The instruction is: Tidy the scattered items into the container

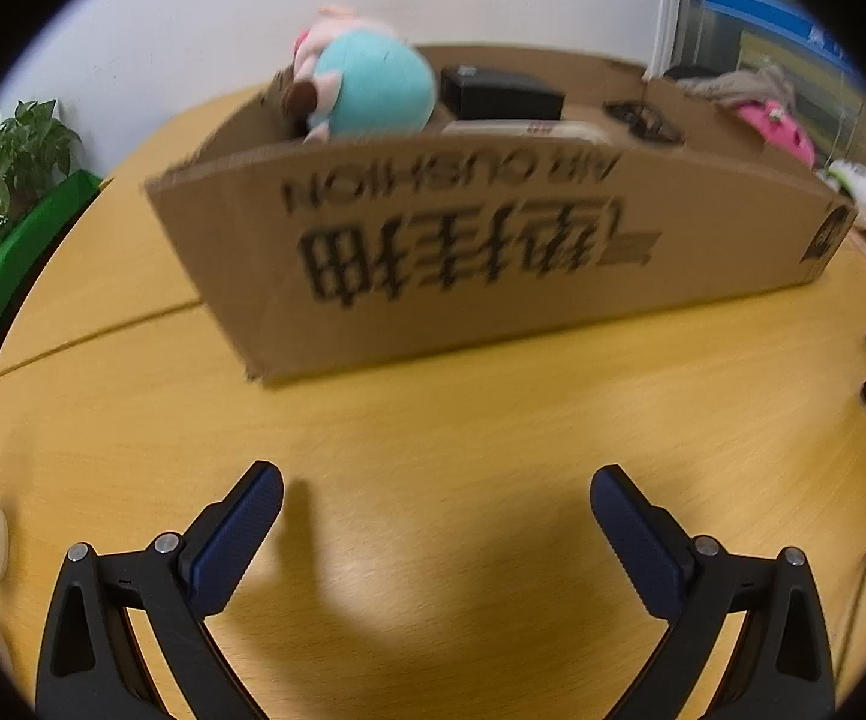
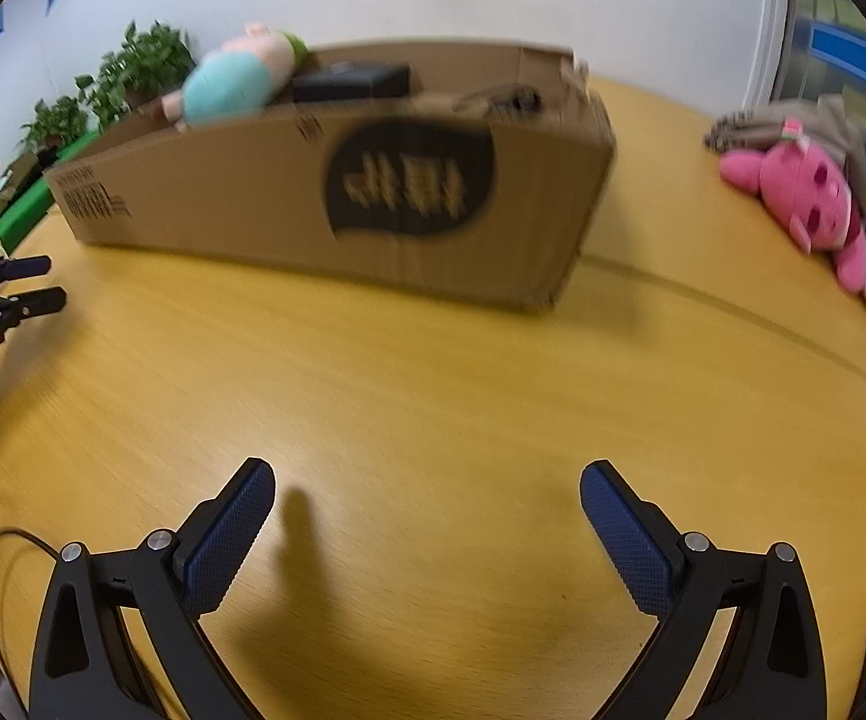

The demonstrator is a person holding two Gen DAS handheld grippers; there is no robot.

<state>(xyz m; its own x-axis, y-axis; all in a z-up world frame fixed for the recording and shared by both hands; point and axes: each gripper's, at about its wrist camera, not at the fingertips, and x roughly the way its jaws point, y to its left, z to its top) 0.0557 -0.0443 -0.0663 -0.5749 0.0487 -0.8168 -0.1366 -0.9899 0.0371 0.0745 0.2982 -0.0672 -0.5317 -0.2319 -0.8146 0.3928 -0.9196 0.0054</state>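
Both tongs (image 1: 436, 483) (image 2: 427, 480) gape over bare table (image 2: 433, 384), near the box (image 1: 493, 264).

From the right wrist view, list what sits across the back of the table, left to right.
Left gripper → potted plants → teal and pink plush in the cardboard box → black case → pink plush, out on the table.

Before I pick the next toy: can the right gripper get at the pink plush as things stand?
Probably yes. The right gripper has its jaws wide open and empty, and the pink plush lies out on the table, right of the cardboard box, with nothing between.
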